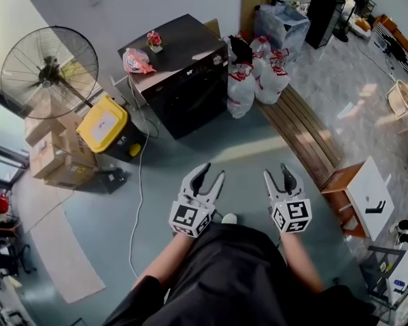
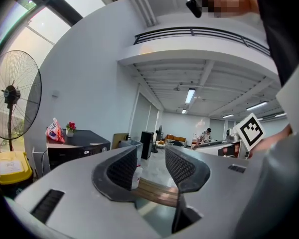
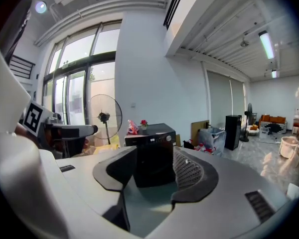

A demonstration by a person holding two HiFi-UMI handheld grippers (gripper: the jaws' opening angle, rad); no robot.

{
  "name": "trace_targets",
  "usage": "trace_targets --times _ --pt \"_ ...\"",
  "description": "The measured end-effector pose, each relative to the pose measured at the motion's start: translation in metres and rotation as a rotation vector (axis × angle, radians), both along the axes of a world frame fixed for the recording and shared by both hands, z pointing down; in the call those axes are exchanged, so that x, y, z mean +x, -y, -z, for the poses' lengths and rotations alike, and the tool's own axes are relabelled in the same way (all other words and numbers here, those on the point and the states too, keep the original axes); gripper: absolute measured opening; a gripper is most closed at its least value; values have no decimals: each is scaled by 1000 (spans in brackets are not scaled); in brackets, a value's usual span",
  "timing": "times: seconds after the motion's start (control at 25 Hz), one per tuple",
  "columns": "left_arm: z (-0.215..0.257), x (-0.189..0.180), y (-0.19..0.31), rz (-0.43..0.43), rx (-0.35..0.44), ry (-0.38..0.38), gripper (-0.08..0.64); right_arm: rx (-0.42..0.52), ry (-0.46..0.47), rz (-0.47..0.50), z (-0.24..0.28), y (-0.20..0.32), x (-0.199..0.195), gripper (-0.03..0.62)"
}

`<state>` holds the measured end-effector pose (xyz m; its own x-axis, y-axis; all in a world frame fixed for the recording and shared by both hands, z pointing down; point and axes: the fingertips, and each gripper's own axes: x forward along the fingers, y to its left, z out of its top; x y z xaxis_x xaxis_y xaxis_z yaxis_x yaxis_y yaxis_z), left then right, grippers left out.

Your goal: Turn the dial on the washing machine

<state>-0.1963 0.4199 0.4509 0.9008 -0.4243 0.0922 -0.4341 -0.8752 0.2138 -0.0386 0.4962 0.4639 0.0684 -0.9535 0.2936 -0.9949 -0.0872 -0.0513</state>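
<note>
The black washing machine (image 1: 180, 80) stands across the floor by the far wall, some way ahead of both grippers. In the right gripper view the machine (image 3: 152, 153) is framed between the jaws, and its round dial (image 3: 169, 138) sits at the right of the top panel next to a lit display. My left gripper (image 1: 213, 175) and right gripper (image 1: 277, 175) are held side by side in front of the person, both open and empty. In the left gripper view the machine (image 2: 77, 146) lies off to the left of the left gripper (image 2: 152, 166). The right gripper (image 3: 154, 168) holds nothing.
A standing fan (image 1: 49, 66), a yellow-lidded bin (image 1: 105, 124) and cardboard boxes (image 1: 51, 151) stand left of the machine. White bags (image 1: 255, 77) and a wooden bench (image 1: 306, 134) lie to its right. A white cable (image 1: 139, 182) runs over the floor. A pink bag (image 1: 137, 61) sits on the machine.
</note>
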Motion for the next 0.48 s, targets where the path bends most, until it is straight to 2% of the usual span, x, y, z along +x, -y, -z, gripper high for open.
trace_targets --times 0.04,0.12,0.48 --pt "0 1 -1 -5 2 -1 163 0 7 1 -1 -1 1 211" --pt "1 2 -1 -2 10 -2 172 -3 33 3 -4 -1 1 227" --pt "4 11 -5 1 16 -5 175 3 65 -17 -8 -7 2 235"
